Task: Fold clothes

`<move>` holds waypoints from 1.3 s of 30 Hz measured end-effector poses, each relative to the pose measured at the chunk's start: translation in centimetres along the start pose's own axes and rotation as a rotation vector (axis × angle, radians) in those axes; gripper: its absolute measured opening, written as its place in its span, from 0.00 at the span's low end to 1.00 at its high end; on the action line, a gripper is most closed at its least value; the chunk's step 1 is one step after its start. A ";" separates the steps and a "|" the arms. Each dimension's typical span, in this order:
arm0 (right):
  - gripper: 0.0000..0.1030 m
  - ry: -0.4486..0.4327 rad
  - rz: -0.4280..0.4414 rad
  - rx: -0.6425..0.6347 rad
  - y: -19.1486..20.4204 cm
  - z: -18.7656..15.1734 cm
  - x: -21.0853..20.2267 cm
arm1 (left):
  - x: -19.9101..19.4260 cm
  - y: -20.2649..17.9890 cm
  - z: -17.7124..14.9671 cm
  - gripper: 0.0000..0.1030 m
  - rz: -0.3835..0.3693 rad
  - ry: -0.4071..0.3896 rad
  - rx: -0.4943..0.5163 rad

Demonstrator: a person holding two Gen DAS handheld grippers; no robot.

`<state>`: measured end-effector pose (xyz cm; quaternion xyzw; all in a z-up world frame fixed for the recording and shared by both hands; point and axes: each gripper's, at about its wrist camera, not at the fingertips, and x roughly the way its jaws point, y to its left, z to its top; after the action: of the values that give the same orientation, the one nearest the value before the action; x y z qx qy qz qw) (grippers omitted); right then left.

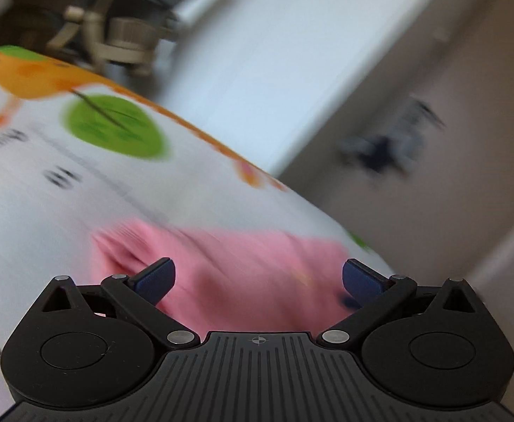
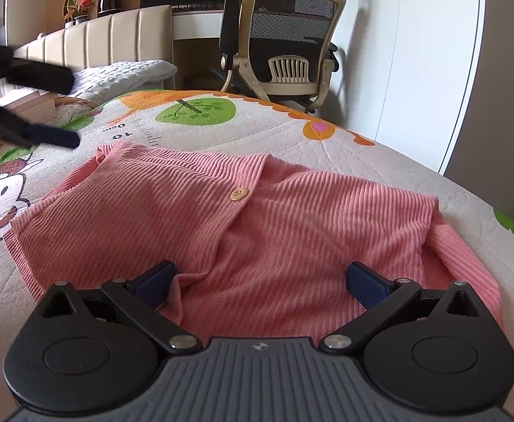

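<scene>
Lying flat on patterned bed cover [image 2: 380,172]: pink ribbed garment [image 2: 257,232], partly folded, long axis running left-right across right wrist view. Diagonal placket w/ one tan button [image 2: 238,194] slants from upper right down toward near edge. Collar end at upper left, rumpled; sleeve [image 2: 464,256] drapes off folded body on right.

Edges: far edge fairly straight, left edge angled, near edge passes under right gripper [image 2: 258,281]. Bare cover all round the garment, widest at far side and right; bed edge curves away at right, near white wall.

Look: rib-knit texture, salmon pink, soft creases near centre. Left wrist view heavily blurred; garment [image 1: 243,274] just a pink patch there.

Right gripper: blue pads [image 2: 366,285] wide apart, straddling near part of garment, nothing clamped. Left gripper [image 1: 258,279]: pads likewise spread apart, above garment, holding nothing; also seen as blurred dark fingers at left edge of right view.

Beyond: cover print w/ green tree [image 2: 197,110], orange shapes, cartoon cow. Mesh office chair [image 2: 288,38] past bed's far edge, padded headboard [image 2: 116,38] at upper left.
</scene>
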<state>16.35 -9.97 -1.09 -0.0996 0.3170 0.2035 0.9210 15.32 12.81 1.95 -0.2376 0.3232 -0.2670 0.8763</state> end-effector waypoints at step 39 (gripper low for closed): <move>1.00 -0.066 -0.031 0.122 -3.4 -0.3 -2.2 | -0.2 0.8 -4.5 0.94 0.510 0.031 0.157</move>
<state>16.09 -13.86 0.25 -0.0413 0.2966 0.1728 0.9383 12.27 12.41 -1.49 -0.0756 0.3645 -0.0653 0.9258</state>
